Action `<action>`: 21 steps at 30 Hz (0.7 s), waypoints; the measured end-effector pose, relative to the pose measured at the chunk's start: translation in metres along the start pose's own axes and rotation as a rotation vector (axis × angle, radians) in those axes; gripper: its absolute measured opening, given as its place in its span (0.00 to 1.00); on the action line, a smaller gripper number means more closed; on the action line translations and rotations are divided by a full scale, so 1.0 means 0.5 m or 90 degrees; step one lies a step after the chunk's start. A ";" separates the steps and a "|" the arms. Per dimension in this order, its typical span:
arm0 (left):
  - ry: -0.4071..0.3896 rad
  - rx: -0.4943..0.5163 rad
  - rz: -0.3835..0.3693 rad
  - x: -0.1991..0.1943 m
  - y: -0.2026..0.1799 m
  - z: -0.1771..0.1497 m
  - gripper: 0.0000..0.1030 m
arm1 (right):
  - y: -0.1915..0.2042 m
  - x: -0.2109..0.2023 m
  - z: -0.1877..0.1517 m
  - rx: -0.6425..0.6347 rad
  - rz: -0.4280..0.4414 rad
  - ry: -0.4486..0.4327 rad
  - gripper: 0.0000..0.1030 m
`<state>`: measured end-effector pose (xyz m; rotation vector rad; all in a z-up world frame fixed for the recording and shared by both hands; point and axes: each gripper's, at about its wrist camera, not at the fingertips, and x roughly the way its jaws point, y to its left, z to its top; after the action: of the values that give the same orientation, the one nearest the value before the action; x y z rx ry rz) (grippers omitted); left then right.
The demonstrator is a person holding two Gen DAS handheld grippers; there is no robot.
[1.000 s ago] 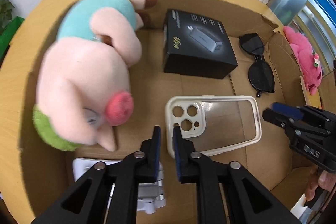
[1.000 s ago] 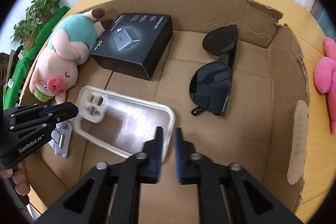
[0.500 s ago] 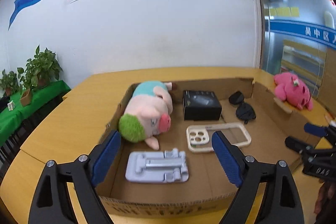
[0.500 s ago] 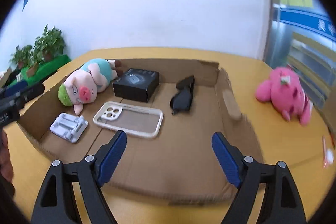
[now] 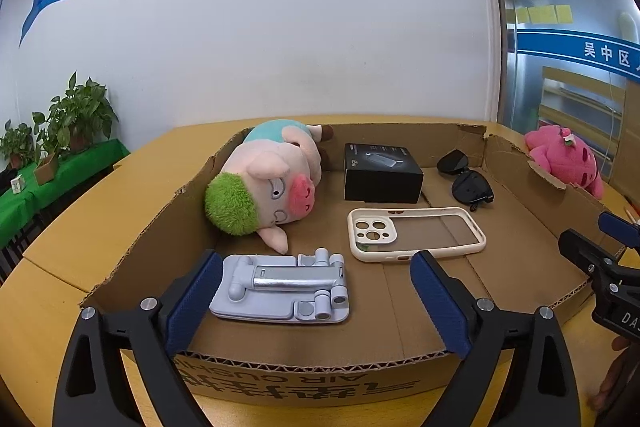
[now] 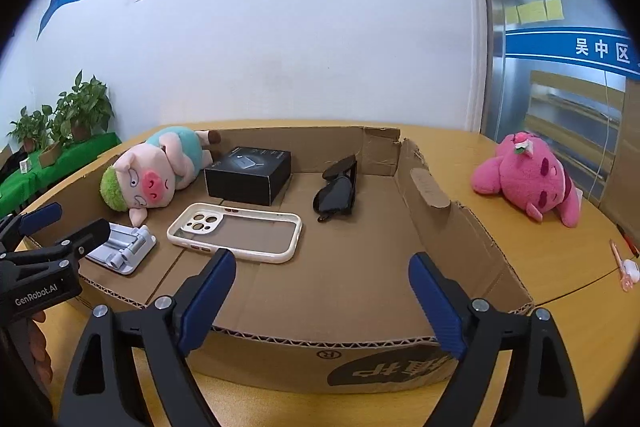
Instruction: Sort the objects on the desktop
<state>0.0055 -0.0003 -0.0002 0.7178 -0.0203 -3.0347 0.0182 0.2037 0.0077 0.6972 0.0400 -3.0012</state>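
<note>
A brown cardboard box [image 5: 132, 259] sits on a yellow wooden table [image 6: 560, 259]. Inside lie a pink plush pig [image 5: 268, 183] with green hair and a teal shirt, a black carton [image 5: 382, 171], black sunglasses [image 5: 468, 177], a cream phone case [image 5: 416, 233] and a pale grey stand [image 5: 280, 287]. A bright pink plush [image 6: 528, 177] lies outside.

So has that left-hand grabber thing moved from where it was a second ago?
Yes. The left gripper has pulled back out of the cardboard box: its jaws, which have just been opening and are empty, now sit at the near wall, behind the phone stand.
</note>
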 end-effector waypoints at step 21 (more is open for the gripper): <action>0.001 -0.001 0.001 0.008 0.002 0.005 0.95 | -0.003 0.003 0.006 0.000 0.000 0.001 0.87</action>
<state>0.0010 -0.0014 0.0002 0.7209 -0.0184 -3.0327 0.0153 0.2052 0.0097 0.6990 0.0405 -3.0007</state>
